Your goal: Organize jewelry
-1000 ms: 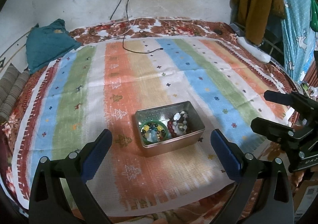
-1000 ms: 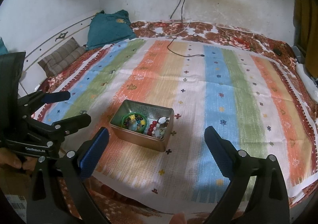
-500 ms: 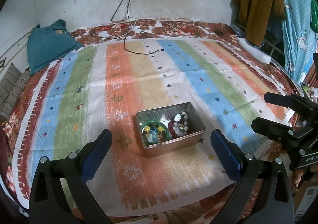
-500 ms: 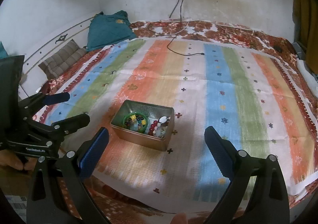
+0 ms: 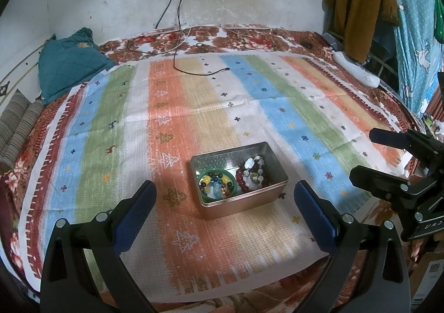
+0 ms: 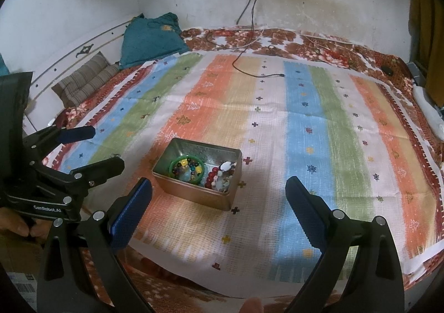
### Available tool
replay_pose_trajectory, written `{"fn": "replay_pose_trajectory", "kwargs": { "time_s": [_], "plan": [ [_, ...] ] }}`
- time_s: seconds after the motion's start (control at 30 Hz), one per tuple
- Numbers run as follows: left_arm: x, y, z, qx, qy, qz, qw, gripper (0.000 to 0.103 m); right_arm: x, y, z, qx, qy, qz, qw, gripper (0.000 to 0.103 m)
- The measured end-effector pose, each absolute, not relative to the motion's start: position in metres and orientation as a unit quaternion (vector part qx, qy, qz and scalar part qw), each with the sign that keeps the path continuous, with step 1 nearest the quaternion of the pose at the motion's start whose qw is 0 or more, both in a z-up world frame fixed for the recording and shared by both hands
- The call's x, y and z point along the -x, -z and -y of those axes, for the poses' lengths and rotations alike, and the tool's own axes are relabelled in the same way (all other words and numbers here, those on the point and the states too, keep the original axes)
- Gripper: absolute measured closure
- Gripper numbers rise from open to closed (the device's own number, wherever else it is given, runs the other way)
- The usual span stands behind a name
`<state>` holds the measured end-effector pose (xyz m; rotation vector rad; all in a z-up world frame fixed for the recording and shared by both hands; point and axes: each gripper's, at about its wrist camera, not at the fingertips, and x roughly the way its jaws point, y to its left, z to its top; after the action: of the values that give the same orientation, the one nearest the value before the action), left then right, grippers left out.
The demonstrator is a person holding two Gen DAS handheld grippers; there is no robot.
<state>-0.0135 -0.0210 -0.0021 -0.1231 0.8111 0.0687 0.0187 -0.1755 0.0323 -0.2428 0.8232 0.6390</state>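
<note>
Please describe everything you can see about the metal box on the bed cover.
The metal box is a rectangular, shiny tin with rounded corners and no lid on it. It rests flat on the striped cover, mostly on the orange stripe, turned slightly askew. Inside lie a green bangle ringing colourful beads and, beside it, dark red and white bead bracelets. Neither gripper touches it; both are open and held back.

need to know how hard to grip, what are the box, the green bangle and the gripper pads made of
Box: looks like thin metal, glossy; its inner walls reflect light. Green bangle: smooth and glossy, maybe glass, jade or plastic; cannot tell which. Left gripper and right gripper pads: blue with a fine grid texture, probably rubber.
</note>
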Motion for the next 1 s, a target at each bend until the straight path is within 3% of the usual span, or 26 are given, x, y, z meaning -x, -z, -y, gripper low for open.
{"fn": "replay_pose_trajectory", "kwargs": {
  "time_s": [1.0],
  "plan": [
    [0.0136,0.0028,0.0212,0.054,-0.026,-0.394,0.917,0.006,-0.0170,-0.0305,0.1754,0.113,-0.307,-0.393,0.859,0.005]
  ]
}}
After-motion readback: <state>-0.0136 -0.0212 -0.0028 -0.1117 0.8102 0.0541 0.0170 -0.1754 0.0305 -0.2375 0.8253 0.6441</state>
